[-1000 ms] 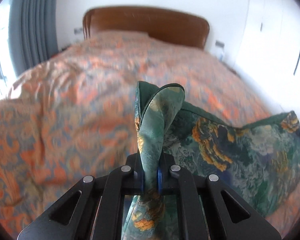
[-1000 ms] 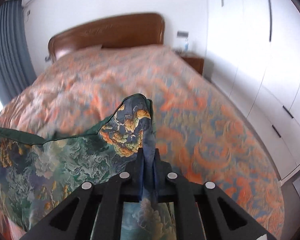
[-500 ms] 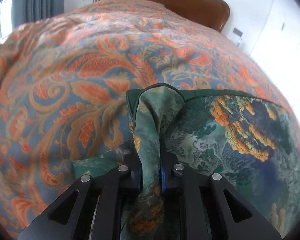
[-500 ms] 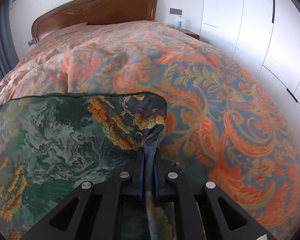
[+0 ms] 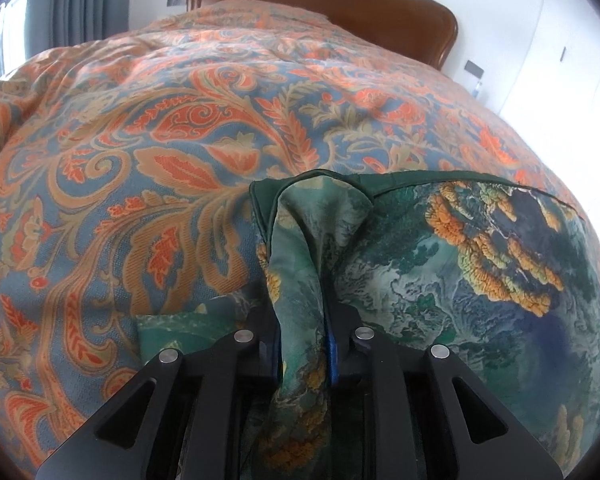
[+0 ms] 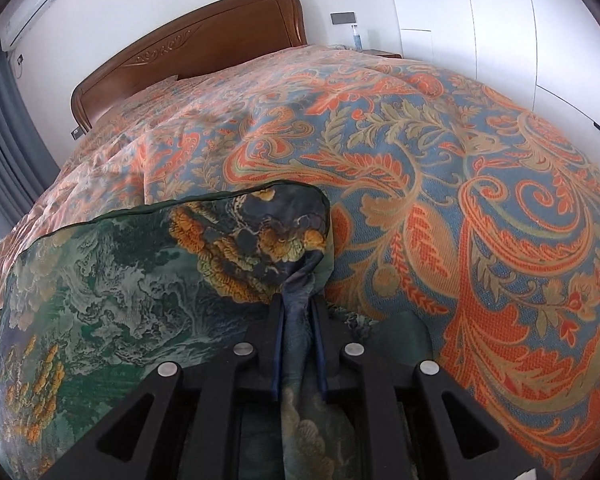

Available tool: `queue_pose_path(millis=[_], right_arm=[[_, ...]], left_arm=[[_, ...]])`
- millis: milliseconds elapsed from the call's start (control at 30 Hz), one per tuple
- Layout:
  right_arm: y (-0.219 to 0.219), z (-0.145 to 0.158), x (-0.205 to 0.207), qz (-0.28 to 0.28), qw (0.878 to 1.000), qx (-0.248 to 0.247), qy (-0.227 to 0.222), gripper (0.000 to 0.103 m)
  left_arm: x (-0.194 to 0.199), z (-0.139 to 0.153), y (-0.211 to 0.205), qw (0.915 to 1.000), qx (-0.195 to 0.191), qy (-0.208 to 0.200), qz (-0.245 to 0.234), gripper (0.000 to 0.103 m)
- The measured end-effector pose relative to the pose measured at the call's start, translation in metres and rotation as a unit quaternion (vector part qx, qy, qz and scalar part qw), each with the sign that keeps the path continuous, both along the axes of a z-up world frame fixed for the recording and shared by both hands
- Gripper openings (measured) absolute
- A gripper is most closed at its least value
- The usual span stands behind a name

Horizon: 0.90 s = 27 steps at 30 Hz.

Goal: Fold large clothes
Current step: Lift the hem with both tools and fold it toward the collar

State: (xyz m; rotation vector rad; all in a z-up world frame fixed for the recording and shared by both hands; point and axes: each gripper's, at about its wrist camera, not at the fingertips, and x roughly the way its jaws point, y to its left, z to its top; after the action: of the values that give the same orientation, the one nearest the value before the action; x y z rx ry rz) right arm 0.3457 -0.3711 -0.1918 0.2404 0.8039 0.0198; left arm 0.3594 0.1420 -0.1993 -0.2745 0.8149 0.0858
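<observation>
**Fingers pinching both corners — slip and misalignment risk**

Fingers (image 5: 334,344) of the left gripper (image 5: 302,346) are pressed together on a bunched corner of the green printed garment (image 5: 480,280); right gripper (image 6: 298,344) pinches the opposite corner the same way. Garment spans between them, low over the bedspread (image 5: 140,152), a lower layer peeking out at 7 o'clock in the left view.

Risks, my read:
- Fabric looks silky; a thin pinch may slip under tension.
- Uneven release would skew the top edge against the lower layer.
- Bunched corners may set creases.

Bedspread is soft, lumpy, orange-blue paisley. Wooden headboard (image 6: 204,44) at 12, grey curtains (image 6: 4,128) at 9, white wardrobes (image 6: 500,20) at 2.
</observation>
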Motion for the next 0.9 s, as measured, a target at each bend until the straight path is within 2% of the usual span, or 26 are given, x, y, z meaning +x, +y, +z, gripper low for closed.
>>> queue_pose_path(millis=[433, 533, 733, 800, 900], right_arm=[[-0.004, -0.004, -0.003, -0.005, 1.000, 0.012, -0.011, 0.016], [-0.003, -0.004, -0.004, -0.007, 1.000, 0.011, -0.014, 0.016], [-0.005, -0.005, -0.006, -0.010, 1.000, 0.020, -0.020, 0.016], [-0.006, -0.005, -0.007, -0.011, 0.999, 0.022, -0.023, 0.017], [-0.007, -0.005, -0.009, -0.013, 0.999, 0.021, -0.027, 0.018]], left_arm=[[-0.003, -0.004, 0.009, 0.9994, -0.033, -0.010, -0.001, 0.019], [-0.004, -0.004, 0.011, 0.9990, -0.042, -0.013, 0.001, 0.022], [-0.011, -0.002, 0.017, 0.9982, -0.054, -0.021, 0.018, 0.040], [-0.014, 0.000, 0.018, 0.9981, -0.046, -0.022, 0.034, 0.058], [-0.017, 0.002, 0.019, 0.9976, -0.035, -0.016, 0.057, 0.076]])
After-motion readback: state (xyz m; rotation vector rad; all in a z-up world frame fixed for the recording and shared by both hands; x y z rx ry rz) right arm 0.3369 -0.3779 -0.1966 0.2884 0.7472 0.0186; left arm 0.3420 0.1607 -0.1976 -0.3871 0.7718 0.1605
